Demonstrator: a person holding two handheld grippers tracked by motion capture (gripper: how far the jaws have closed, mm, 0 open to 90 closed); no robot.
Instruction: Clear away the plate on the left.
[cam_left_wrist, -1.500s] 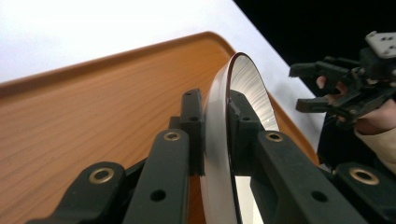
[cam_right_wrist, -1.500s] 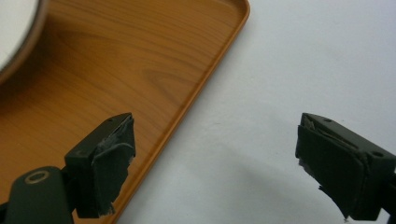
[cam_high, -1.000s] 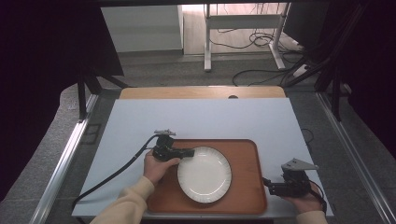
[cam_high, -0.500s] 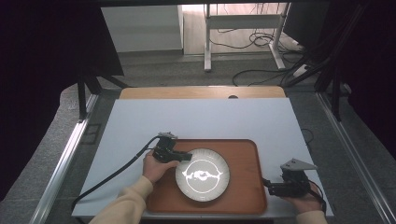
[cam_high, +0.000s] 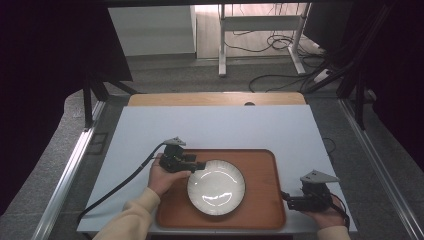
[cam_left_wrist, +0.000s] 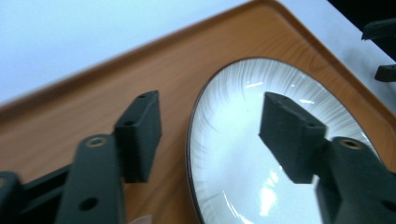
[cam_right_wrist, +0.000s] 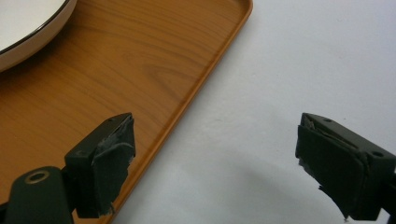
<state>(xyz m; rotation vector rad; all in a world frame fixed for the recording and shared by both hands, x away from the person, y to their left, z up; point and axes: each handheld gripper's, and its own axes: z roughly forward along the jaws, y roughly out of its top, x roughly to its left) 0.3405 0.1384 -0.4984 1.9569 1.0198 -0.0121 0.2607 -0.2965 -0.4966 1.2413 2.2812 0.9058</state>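
A white ribbed plate (cam_high: 216, 187) with a dark rim lies flat in the wooden tray (cam_high: 260, 156). My left gripper (cam_high: 198, 165) is at the plate's upper left edge and its jaws have just been opening. In the left gripper view the plate (cam_left_wrist: 233, 158) has its rim between the parted jaws of the left gripper (cam_left_wrist: 212, 126), one over the tray wood (cam_left_wrist: 70, 107), one above the plate, neither pressing. My right gripper (cam_high: 287, 200) rests open at the tray's right edge. In its own view the right gripper (cam_right_wrist: 219, 154) straddles the tray rim (cam_right_wrist: 201, 79), nothing held.
The tray sits at the near edge of a white tabletop (cam_high: 215, 127), with a wooden strip (cam_high: 215, 98) behind it. A black cable (cam_high: 120, 187) trails left from the left gripper. Beyond the table are a floor with cables and a metal stand (cam_high: 260, 30).
The left gripper's jaws have parted at the plate's rim, and the plate lies in the same spot. The right gripper has not moved.
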